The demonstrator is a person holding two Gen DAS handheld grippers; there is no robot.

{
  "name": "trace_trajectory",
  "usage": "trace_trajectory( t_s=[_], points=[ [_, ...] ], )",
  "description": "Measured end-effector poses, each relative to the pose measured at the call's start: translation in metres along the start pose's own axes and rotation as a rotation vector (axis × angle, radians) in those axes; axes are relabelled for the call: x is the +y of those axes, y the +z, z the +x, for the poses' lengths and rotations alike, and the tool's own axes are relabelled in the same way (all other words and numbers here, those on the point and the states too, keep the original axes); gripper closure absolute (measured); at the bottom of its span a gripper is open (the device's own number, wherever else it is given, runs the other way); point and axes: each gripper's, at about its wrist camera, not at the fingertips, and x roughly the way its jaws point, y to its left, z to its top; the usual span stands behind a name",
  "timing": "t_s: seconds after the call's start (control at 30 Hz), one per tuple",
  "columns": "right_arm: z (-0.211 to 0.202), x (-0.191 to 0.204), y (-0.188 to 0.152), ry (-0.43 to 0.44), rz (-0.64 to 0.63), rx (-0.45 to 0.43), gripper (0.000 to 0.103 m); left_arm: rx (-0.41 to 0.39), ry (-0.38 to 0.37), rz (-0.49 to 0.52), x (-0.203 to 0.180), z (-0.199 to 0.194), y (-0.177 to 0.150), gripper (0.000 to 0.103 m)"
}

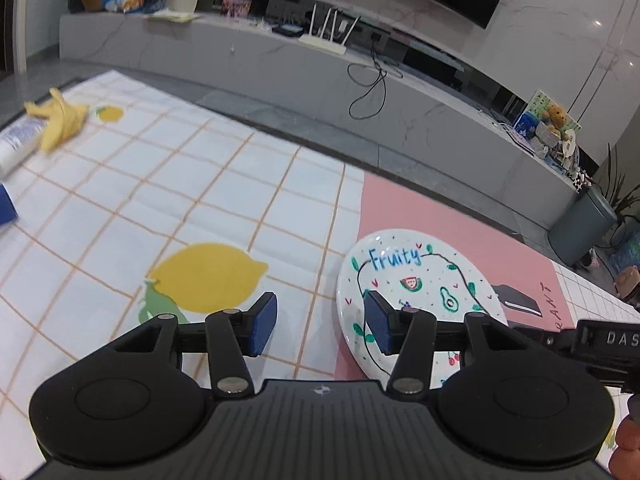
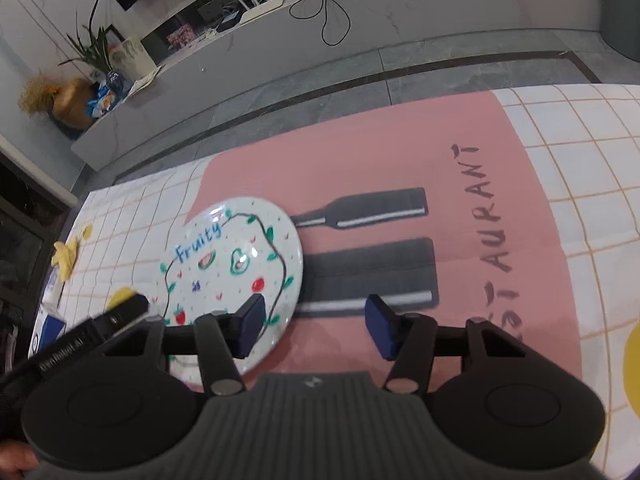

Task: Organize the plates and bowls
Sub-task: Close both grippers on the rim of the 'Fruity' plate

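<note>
A white plate (image 1: 420, 280) with "Fruity" lettering and fruit drawings lies on the pink part of the tablecloth; it also shows in the right wrist view (image 2: 232, 256). My left gripper (image 1: 322, 326) is open and empty, its right finger over the plate's left rim. My right gripper (image 2: 316, 326) is open and empty, its left finger over the plate's right rim. The right gripper's body (image 1: 600, 340) shows at the right edge of the left wrist view, and the left gripper's body (image 2: 100, 330) shows at the left of the right wrist view. No bowl is in view.
The checked tablecloth (image 1: 180, 200) carries a yellow banana peel (image 1: 60, 118), a white tube (image 1: 16, 140) and a blue box (image 1: 6, 204) at the far left. Beyond the table's far edge is grey floor and a long TV cabinet (image 1: 280, 64).
</note>
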Motion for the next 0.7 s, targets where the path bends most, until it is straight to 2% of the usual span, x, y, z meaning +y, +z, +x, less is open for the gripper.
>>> trace_trajectory(
  t_s=[0.17,0.2,0.33,0.5,0.7],
  points=[
    [0.009,-0.001,0.007,0.028,0.026,-0.020,0.062,-0.030,-0.001,-0.022,0.002,0.005,0.001,0.056],
    [0.011,-0.002,0.008,0.034,0.030,-0.022,0.067,-0.031,-0.007,-0.021,0.001,0.006,0.001,0.061],
    [0.017,-0.002,0.009,0.064,0.046,-0.024,0.080,-0.042,-0.017,-0.001,-0.004,0.008,-0.002,0.069],
    [0.021,0.001,0.005,0.088,0.043,-0.034,0.085,-0.024,-0.059,0.004,-0.008,0.010,-0.003,0.084],
    [0.021,-0.011,0.004,0.136,0.130,-0.017,0.090,-0.012,-0.051,-0.001,-0.009,0.009,-0.001,0.085]
  ],
)
